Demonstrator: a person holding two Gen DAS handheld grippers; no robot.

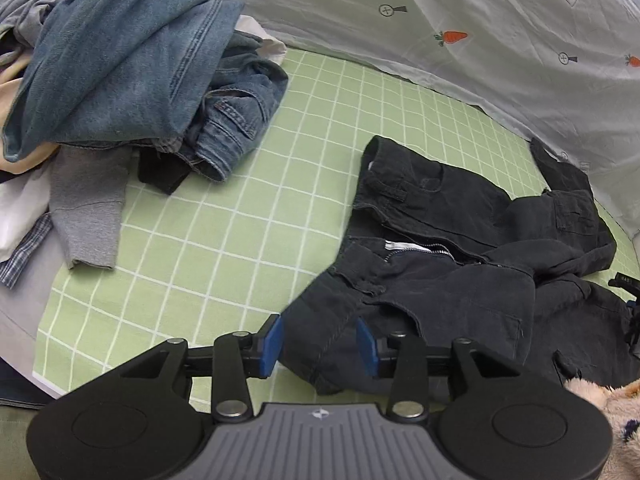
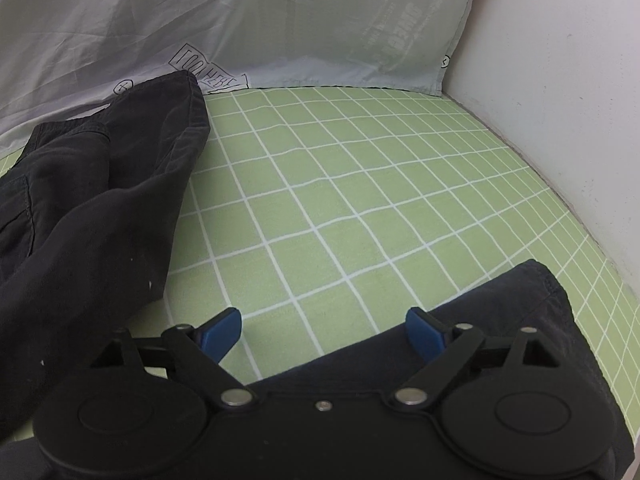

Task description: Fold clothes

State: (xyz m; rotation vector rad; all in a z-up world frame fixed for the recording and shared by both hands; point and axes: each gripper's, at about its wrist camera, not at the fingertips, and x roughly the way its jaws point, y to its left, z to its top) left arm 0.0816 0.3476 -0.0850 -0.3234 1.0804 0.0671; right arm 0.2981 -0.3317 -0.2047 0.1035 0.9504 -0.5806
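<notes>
A pair of black cargo trousers (image 1: 460, 248) lies crumpled on the green checked bedsheet (image 1: 248, 216), zip open. My left gripper (image 1: 320, 344) is open, its blue pads on either side of the trousers' near corner without closing on it. In the right wrist view one black trouser leg (image 2: 104, 184) lies at the left and another end of it (image 2: 520, 312) lies under the gripper. My right gripper (image 2: 324, 332) is open and wide, over bare sheet (image 2: 360, 200), holding nothing.
A heap of clothes with blue jeans (image 1: 128, 68) on top and a grey knit piece (image 1: 88, 208) sits at the left. A white carrot-print cover (image 1: 460, 36) rises behind. A plush toy (image 1: 608, 404) lies at the bottom right. A white wall (image 2: 560, 100) bounds the bed at the right.
</notes>
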